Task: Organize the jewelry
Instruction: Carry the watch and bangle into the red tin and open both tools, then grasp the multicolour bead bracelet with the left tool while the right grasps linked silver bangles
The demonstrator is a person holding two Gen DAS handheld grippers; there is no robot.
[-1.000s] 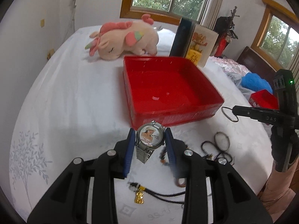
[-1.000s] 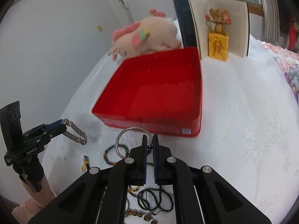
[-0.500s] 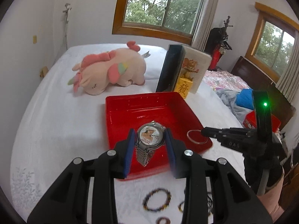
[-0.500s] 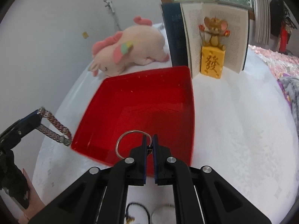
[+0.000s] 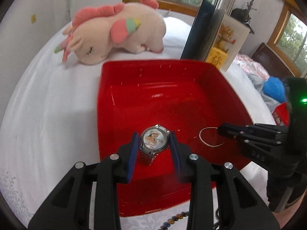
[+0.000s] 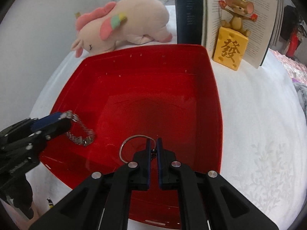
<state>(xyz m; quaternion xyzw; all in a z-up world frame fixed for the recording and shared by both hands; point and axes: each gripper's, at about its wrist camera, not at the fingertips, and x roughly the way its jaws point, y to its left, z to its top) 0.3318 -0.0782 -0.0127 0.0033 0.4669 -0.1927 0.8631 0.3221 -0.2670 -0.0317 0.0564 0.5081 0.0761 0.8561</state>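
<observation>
- My left gripper is clamped on a silver watch, dial facing the camera, metal band hanging down below the fingers.
- Watch sits above the near part of the red tray, inside its rim; can't tell if the band touches the tray floor.
- From the right wrist view the left gripper comes in from the left over the tray's left wall, watch band drooping in a loop off its tip.
- My right gripper is squeezed on a thin metal bangle, jaws nearly together with only the wire between them.
- Bangle sticks out to the left of the fingers, over the tray's near side, held above the red floor.
- In the left wrist view the right gripper reaches in from the right, bangle at its tip, just beside the watch, not touching.
- Red tray has nothing lying on its floor in view.
- Tray rests on a white bedsheet.
- Pink plush unicorn lies behind the tray.
- An open book stands behind the right corner, mouse figurine on a yellow cheese block in front of it.
- Beaded bracelet on the sheet at the tray's near edge, partly hidden.
</observation>
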